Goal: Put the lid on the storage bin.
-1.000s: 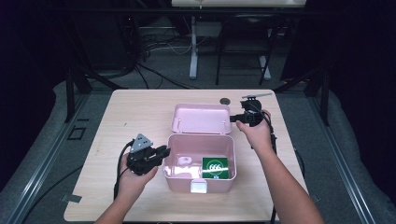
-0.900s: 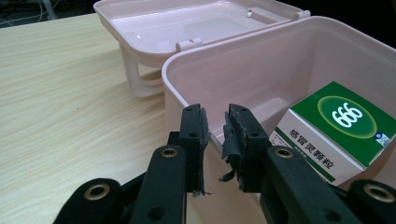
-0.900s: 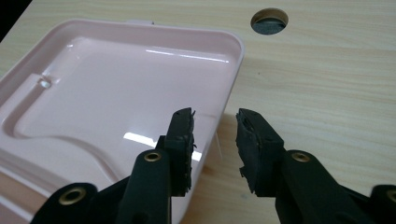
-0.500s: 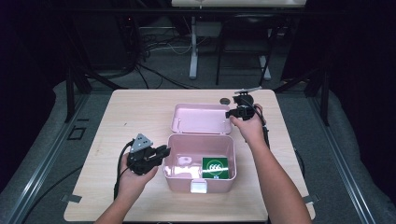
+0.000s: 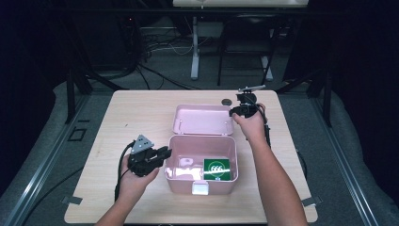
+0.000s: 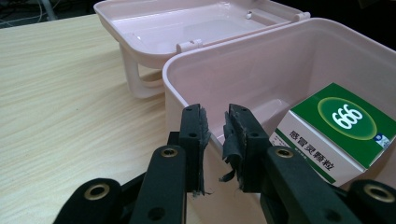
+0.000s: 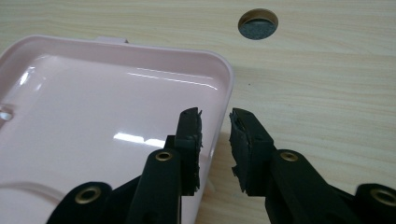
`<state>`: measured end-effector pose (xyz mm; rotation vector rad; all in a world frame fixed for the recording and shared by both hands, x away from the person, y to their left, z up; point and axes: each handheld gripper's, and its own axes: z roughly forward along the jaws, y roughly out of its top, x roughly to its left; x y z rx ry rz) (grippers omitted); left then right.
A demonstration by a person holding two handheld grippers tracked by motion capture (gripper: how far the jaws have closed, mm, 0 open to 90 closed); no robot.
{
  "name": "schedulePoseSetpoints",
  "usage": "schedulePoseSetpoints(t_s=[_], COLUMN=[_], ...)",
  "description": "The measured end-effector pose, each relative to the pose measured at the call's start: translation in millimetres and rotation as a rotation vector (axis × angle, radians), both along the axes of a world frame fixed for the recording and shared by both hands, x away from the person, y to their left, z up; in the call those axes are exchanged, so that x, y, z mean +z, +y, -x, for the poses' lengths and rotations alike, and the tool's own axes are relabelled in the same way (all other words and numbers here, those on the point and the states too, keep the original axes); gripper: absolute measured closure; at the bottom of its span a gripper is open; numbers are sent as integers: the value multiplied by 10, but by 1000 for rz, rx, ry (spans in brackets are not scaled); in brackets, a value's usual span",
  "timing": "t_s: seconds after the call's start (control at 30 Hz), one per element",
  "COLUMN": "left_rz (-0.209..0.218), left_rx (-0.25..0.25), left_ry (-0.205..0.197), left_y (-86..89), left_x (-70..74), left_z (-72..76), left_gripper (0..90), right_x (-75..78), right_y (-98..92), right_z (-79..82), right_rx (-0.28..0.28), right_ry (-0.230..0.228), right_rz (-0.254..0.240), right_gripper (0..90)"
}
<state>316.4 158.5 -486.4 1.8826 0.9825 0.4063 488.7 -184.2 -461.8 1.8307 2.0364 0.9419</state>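
A pink plastic box [image 5: 179, 181] stands open in the middle of the table, its lid [image 5: 202, 120] laid back flat behind it. Inside at the right lies a green and white carton marked 666 [image 5: 216, 168] [image 6: 341, 126]. My left gripper [image 5: 162, 153] [image 6: 212, 114] sits at the box's left wall [image 6: 182, 88], jaws either side of the rim and closed onto it. My right gripper [image 5: 235, 112] [image 7: 215, 116] is at the lid's right edge [image 7: 226, 88]. Its jaws are slightly apart, one over the lid and one over the table, with the rim between them.
A round cable hole [image 5: 227, 101] [image 7: 258, 23] lies in the wooden tabletop [image 5: 131, 117] just behind the lid's right corner. Both forearms come in from the near edge. Cables, stands and dark floor surround the table.
My right gripper has moved left, from beside the lid onto its right edge. The left gripper and the box have stayed put.
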Motion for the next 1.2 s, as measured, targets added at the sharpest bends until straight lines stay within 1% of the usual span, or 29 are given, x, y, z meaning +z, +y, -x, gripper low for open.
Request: schedulePoseSetpoints(t_s=[0.03, 0.07, 0.1, 0.17, 0.23, 0.27, 0.33, 0.43, 0.57, 0.77, 0.9, 0.97, 1.07, 1.2], left_rz=[0, 1, 2, 2, 2, 5, 4, 4, 2, 1, 1, 2, 2, 2], left_rx=[0, 0, 1, 0, 1, 0, 0, 0, -1, 0, 0, 0, 0, 0], left_ry=[0, 0, 0, 0, -1, -1, -1, -1, 0, -1, 0, 0, 0, 0], left_y=[0, 1, 1, 1, 1, 1, 2, 2, 2, 0, 0, 1, 1, 1], left_x=[0, 0, -1, -2, -3, -5, -5, -5, -4, -4, -4, -4, -4, -4], left_z=[0, -1, -1, -2, -3, -3, -4, -4, -2, -2, -3, -5, -4, -5], left_gripper=[762, 762, 762, 762, 761, 761, 761, 761, 761, 760, 760, 760, 760, 760], right_x=[-21, -21, -43, -56, -74, -74, -87, -104, -115, -112, -103, -105, -113, -113], right_y=[-8, -8, -10, -10, 7, 7, 28, 58, 65, 86, 119, 128, 143, 162], right_z=[-17, -17, -33, -41, -54, -54, -61, -68, -77, -82, -83, -85, -93, -94], right_rx=[-10, -10, -12, -10, -4, -4, -1, -1, -7, -14, -17, -21, -28, -34], right_ry=[5, 5, 16, 15, 32, 32, 35, 41, 39, 45, 48, 45, 71, 80], right_rz=[8, 8, 7, 6, 9, 9, 21, 44, 44, 61, 88, 89, 82, 95], right_gripper=[756, 756, 768, 772, 793, 793, 804, 806, 808, 813, 814, 808, 796, 825])
